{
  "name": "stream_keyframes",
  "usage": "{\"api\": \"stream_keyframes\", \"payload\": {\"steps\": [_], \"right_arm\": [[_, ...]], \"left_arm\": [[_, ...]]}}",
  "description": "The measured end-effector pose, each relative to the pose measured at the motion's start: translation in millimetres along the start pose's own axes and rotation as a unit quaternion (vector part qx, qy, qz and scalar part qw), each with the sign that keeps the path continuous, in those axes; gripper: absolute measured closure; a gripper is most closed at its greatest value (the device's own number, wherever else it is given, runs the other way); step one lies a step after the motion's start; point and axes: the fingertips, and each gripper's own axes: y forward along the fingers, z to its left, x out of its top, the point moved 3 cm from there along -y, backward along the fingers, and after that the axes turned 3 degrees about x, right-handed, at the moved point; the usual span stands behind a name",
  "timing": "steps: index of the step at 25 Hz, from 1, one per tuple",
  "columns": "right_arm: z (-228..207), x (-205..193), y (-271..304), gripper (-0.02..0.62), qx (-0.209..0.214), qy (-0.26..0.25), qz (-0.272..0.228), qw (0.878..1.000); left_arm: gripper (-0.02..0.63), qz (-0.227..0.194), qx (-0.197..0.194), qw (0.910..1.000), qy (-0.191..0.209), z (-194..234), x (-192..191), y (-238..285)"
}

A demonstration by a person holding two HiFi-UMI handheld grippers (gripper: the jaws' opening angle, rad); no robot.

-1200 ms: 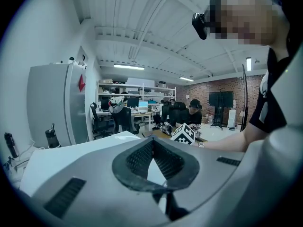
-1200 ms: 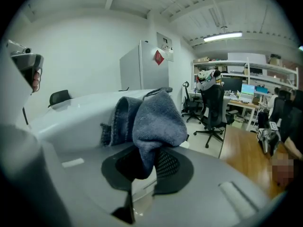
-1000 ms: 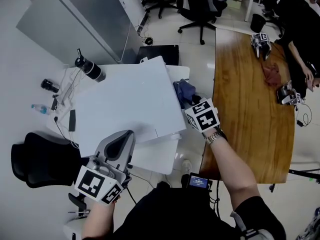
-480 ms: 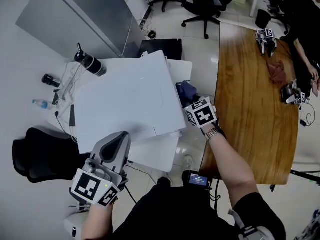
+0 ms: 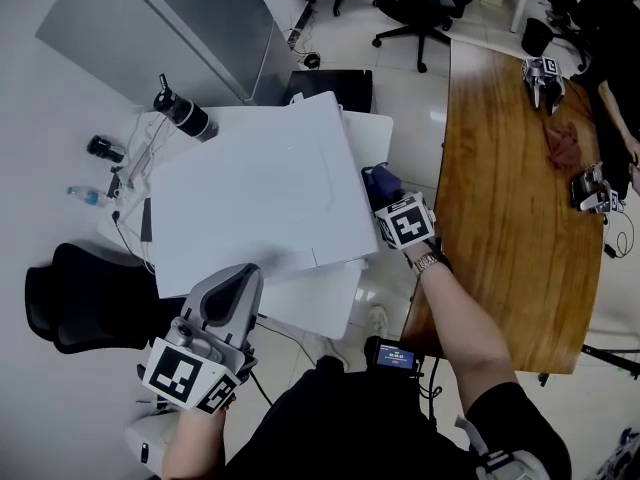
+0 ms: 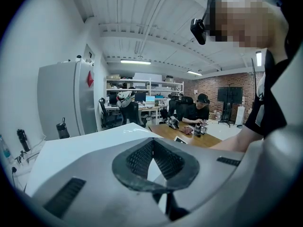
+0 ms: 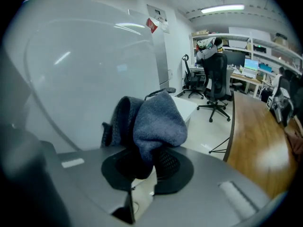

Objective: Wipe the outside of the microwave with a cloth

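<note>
The white microwave (image 5: 265,188) stands on a white table, seen from above in the head view. My right gripper (image 5: 388,198) is at the microwave's right side, shut on a bunched blue-grey cloth (image 5: 379,182). In the right gripper view the cloth (image 7: 154,119) bulges out of the right gripper (image 7: 147,162), close to the microwave's white side wall (image 7: 85,74). My left gripper (image 5: 240,280) hovers at the microwave's front left corner, shut and holding nothing. In the left gripper view the left gripper (image 6: 152,161) points over the microwave's top (image 6: 90,148).
A long wooden table (image 5: 510,198) lies to the right, with spare grippers (image 5: 545,76) and a red rag (image 5: 562,143) on it. A black bottle (image 5: 182,118) and cables sit behind the microwave. A black chair (image 5: 80,303) stands at the left and a grey cabinet (image 5: 170,18) beyond.
My right gripper has sunk lower along the microwave's right side with the cloth still in it. The left gripper has stayed about where it was.
</note>
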Motion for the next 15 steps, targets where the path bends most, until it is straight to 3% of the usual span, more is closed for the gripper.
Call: {"api": "stream_keyframes", "payload": {"steps": [8,15], "right_arm": [[-5.5,-10.2,-4.6,0.557,-0.022,0.000,0.025,0.999],[-9.8,-8.7,-24.3,0.557,-0.043,0.007,0.012,0.999]], "left_arm": [[0.601,-0.004,-0.022,0.9997,-0.009,-3.6,1.9,15.7],[0.601,-0.002,-0.078,0.9967,0.022,-27.5,17.6,54.2]]}}
